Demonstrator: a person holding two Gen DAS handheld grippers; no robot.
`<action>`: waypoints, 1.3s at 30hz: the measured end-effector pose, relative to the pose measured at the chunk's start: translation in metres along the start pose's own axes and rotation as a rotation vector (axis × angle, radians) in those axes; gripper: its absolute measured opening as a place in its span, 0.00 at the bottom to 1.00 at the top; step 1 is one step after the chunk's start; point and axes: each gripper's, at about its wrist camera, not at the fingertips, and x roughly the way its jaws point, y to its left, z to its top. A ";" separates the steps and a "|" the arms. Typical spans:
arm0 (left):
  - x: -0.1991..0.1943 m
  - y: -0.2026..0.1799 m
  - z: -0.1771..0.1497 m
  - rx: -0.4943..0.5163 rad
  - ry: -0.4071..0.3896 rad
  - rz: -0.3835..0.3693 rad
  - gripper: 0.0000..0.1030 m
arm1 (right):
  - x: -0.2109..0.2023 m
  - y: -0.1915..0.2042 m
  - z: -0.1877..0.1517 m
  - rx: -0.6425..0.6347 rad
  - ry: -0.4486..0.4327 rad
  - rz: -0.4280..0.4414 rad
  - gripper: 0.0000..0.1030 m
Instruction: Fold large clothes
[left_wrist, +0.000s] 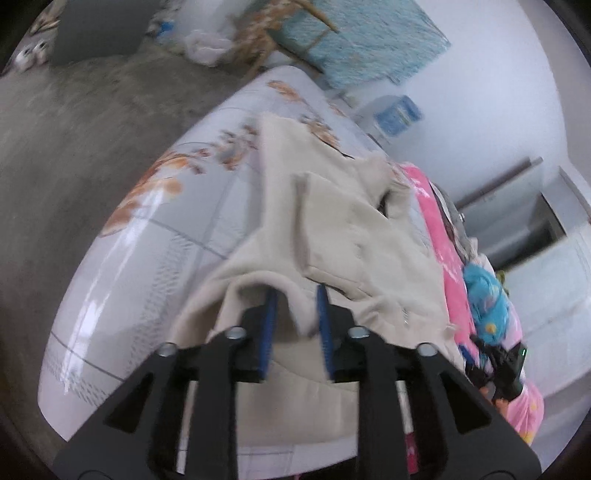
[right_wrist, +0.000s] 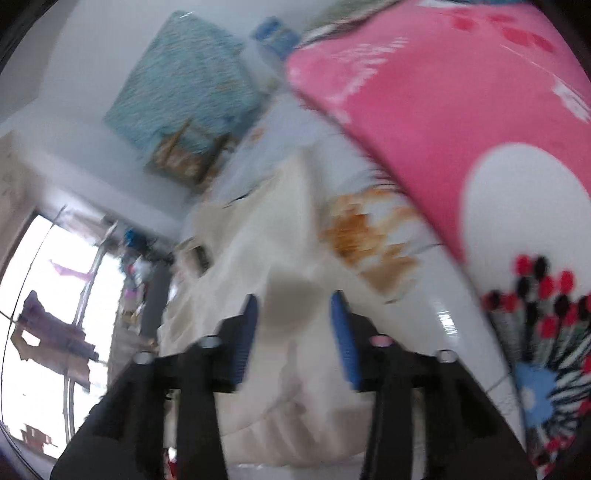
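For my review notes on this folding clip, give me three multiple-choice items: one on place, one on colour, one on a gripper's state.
1. In the left wrist view, where does the beige garment lie?
A. on the floral sheet
B. on the concrete floor
C. on a chair

2. What colour are the gripper pads?
A. red
B. blue
C. yellow

3. How do the right gripper jaws stand?
A. shut, pads together
B. apart, with garment showing in the gap
C. out of view

Answers: 1 A, the garment spreads over the floral sheet. 2 B, both pads show blue. 3 B, a clear gap separates the pads, pale cloth visible between them.
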 end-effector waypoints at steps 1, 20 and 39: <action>-0.004 0.003 -0.001 0.003 -0.013 -0.006 0.27 | -0.004 -0.003 -0.001 -0.004 -0.006 -0.004 0.44; -0.020 -0.013 -0.054 0.276 -0.008 0.338 0.54 | -0.010 0.023 -0.052 -0.550 0.015 -0.425 0.49; -0.070 -0.030 -0.076 0.442 -0.022 0.454 0.07 | -0.059 0.042 -0.082 -0.610 0.005 -0.452 0.14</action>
